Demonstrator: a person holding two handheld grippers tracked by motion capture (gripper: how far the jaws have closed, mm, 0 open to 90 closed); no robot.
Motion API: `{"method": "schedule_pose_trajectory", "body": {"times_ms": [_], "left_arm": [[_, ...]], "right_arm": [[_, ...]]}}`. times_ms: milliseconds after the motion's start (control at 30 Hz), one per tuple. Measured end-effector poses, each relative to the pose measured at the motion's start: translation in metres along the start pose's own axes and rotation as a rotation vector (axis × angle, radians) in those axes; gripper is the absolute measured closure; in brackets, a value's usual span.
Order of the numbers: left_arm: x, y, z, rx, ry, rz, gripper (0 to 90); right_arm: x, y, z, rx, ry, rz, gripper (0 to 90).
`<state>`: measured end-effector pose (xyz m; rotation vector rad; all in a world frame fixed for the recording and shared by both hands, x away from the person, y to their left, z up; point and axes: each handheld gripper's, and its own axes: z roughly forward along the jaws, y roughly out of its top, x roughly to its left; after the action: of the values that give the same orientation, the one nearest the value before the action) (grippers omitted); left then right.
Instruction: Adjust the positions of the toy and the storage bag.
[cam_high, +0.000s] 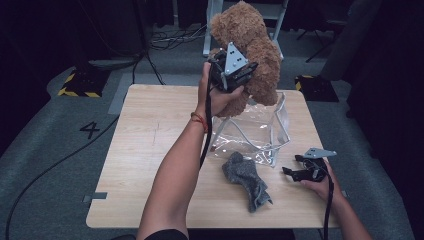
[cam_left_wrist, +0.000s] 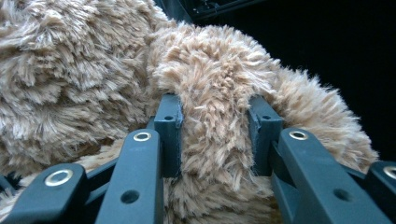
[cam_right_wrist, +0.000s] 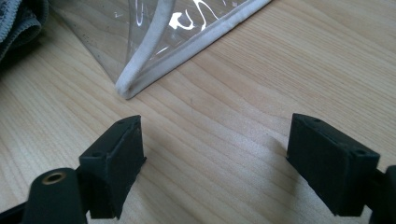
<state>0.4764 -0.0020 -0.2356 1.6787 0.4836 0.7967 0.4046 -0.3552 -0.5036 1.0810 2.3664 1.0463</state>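
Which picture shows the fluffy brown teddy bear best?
The high view: the fluffy brown teddy bear shows whole, held above the clear plastic bag. The left gripper view gives just close-up fur.

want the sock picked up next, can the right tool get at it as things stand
Probably yes. The right tool rests open and empty on the table, with bare wood between it and the grey sock; the clear bag lies further back.

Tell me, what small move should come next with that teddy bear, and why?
Probably lower the teddy bear toward the clear bag. The left gripper is clamped on its fur, holding it above the bag, while the right gripper rests open on the table beside it.
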Motion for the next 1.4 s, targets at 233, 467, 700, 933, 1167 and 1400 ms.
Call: {"method": "schedule_pose_trajectory", "body": {"times_ms": [233, 467, 700, 933, 1167, 1400], "left_arm": [[-0.014, 0.009, 0.027, 0.005, -0.035, 0.010, 65.1], [-0.013, -0.002, 0.033, 0.020, -0.065, -0.015, 71.3], [-0.026, -0.026, 0.021, 0.050, -0.139, 0.011, 77.6], [-0.043, -0.039, 0.009, 0.084, -0.216, 0.062, 77.5], [-0.054, -0.044, 0.007, 0.182, -0.286, 0.118, 76.6], [-0.051, -0.054, 0.004, 0.279, -0.348, 0.098, 76.6]], "right_arm": [[0.000, 0.000, 0.000, -0.001, 0.001, 0.002, 19.2], [0.000, 0.000, 0.000, -0.002, 0.005, 0.001, 19.1], [0.000, -0.001, -0.001, -0.001, 0.009, -0.005, 19.2], [0.000, -0.001, -0.001, 0.002, 0.007, -0.003, 19.2], [0.000, -0.001, -0.001, 0.001, 0.006, -0.005, 19.2], [0.000, -0.001, -0.001, 0.001, 0.006, -0.004, 19.2]]}}
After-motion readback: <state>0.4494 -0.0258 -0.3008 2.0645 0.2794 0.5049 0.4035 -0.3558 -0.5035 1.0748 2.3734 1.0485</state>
